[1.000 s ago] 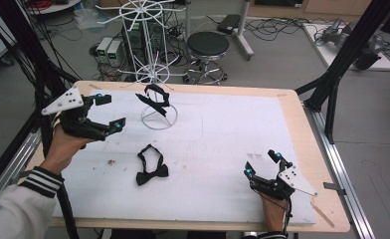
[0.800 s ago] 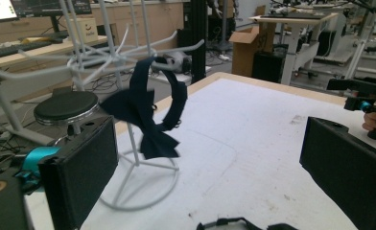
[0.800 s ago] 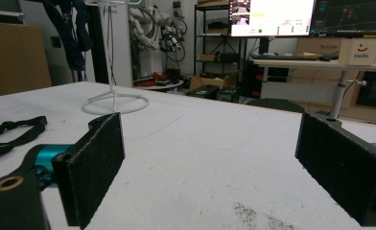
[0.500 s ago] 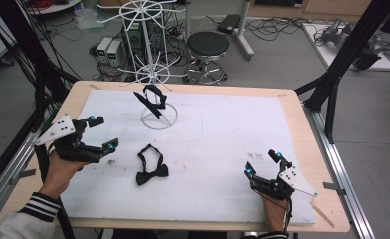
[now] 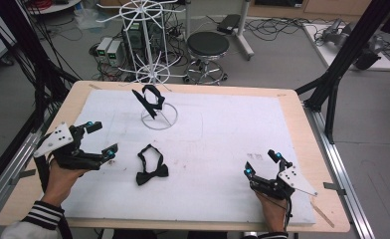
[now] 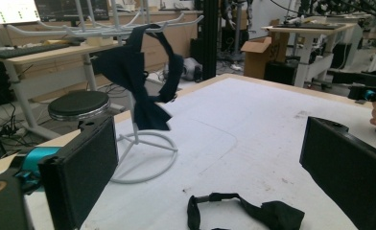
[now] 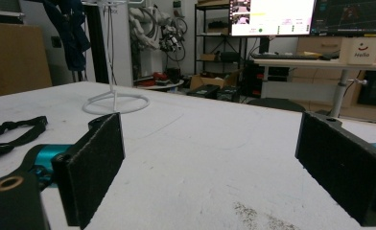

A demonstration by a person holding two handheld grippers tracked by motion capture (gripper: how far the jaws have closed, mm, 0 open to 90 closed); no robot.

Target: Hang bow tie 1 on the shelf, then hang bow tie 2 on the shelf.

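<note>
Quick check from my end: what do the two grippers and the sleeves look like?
Both grippers, left gripper and right gripper, are black with teal tips, flat black padded jaws and a grey three-cornered plate on top. The left sleeve has a black-and-white striped cuff.

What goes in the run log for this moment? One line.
left gripper: open, beside flat bow tie | right gripper: open, empty | second bow tie: on stand

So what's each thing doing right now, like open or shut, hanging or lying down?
Left gripper: open, holding nothing, hovering left of the loose tie.
Right gripper: open, holding nothing, low over the mat.
Black fabric bow tie on the mat: lying flat, strap looped, untouched.
Black fabric bow tie on the rack: hanging from an arm.
Small white wire rack: standing upright.
</note>
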